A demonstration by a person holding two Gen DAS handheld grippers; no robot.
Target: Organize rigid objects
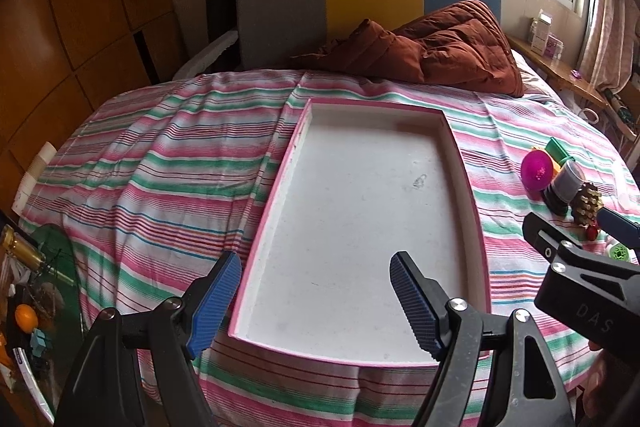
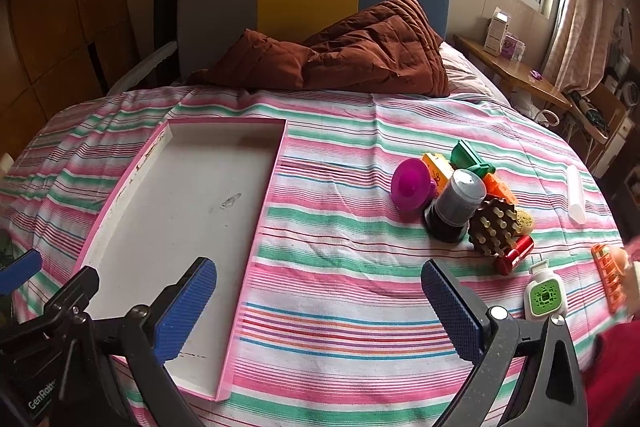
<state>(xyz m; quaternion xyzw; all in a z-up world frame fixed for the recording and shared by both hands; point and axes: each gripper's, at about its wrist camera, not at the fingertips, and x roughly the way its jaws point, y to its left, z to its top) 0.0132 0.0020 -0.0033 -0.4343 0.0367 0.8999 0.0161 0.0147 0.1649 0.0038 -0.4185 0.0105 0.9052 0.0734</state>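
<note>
A: Two hand-held grippers, both spread wide and both empty. My left hand-held gripper (image 1: 316, 301) hangs over the near end of the white tray (image 1: 478, 227); my right hand-held gripper (image 2: 318, 307) hangs over bare striped bedspread (image 2: 340, 227), between the tray and the pile.

B: Where's the stuff you're sorting?

A: All of it is on the bed, heaped to the right of the tray and well apart from it: a magenta cup (image 2: 412, 187), a grey jar (image 2: 456, 205) with a dark base, a brown studded piece (image 2: 494, 227), a red tube (image 2: 514, 254), some orange and green blocks behind. A green-and-white gadget (image 2: 545, 294) lies nearest my right side, and an orange comb-like piece (image 2: 610, 279) sits at the far right edge.

B: Anything in the tray yet?

A: Nothing. I'd say I'm at the very start, before the first pick.

B: Next move?

A: Swing the right one toward the pile, I think. The items lean on each other, so I'd take a loose one from the edge first, the gadget or the red tube, and close squarely across it.
</note>
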